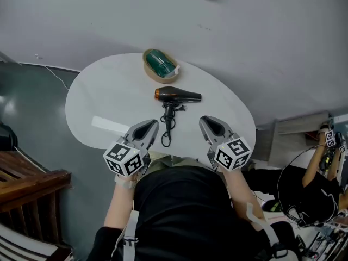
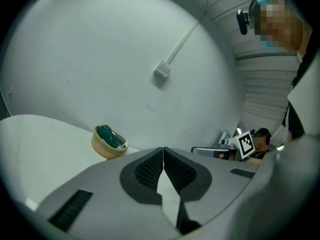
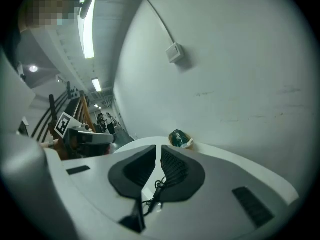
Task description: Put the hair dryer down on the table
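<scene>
The black hair dryer with its orange rear end lies on its side on the white oval table, nozzle pointing right. Its black cord trails toward me in a loose bundle. My left gripper hovers near the table's front edge, left of the cord, jaws shut and empty. To the right of the cord my right gripper is also shut with nothing in it; the cord shows below its jaws on the table.
A small woven basket holding a green item stands behind the dryer near the wall. A pale strip lies on the table's left front. Wooden furniture stands at left; another person sits at right.
</scene>
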`<state>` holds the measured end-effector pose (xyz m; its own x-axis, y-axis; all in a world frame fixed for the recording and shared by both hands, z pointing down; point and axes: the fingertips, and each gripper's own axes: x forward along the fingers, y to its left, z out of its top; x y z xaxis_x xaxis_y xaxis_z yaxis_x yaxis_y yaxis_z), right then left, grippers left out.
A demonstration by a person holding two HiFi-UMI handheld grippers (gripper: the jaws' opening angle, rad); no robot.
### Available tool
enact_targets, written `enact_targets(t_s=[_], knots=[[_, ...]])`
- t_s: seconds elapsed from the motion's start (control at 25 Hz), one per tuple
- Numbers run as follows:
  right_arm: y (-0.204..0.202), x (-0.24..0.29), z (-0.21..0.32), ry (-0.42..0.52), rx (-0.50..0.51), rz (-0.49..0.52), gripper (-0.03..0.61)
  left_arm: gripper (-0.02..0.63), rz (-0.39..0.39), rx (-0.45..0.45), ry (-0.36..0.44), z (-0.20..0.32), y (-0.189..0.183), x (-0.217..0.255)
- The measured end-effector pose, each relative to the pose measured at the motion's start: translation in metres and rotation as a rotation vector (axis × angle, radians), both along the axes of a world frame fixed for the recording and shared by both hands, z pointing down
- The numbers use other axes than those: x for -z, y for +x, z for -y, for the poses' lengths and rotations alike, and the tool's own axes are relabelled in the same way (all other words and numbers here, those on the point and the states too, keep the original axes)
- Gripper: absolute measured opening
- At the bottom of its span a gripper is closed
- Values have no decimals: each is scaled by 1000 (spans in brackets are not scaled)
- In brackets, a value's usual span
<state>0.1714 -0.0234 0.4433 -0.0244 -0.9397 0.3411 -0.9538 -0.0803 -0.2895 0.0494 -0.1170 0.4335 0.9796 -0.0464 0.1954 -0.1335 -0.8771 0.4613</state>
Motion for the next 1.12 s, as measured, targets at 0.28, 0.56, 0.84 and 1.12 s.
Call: enact_targets(t_s=[0.28, 0.56, 0.84, 1.12], knots=[[0, 24, -25, 6, -23, -97, 43, 11, 9, -54, 172, -12, 14, 18], [-1, 38, -49, 1, -66, -170, 43, 11, -16, -91, 241, -22, 21, 32], [-12, 44, -63, 4, -88, -224, 43, 12, -21, -113, 299, -31, 19, 35], [-17, 38, -68, -10, -111, -236, 43, 12, -6, -134, 327, -37, 16, 30]])
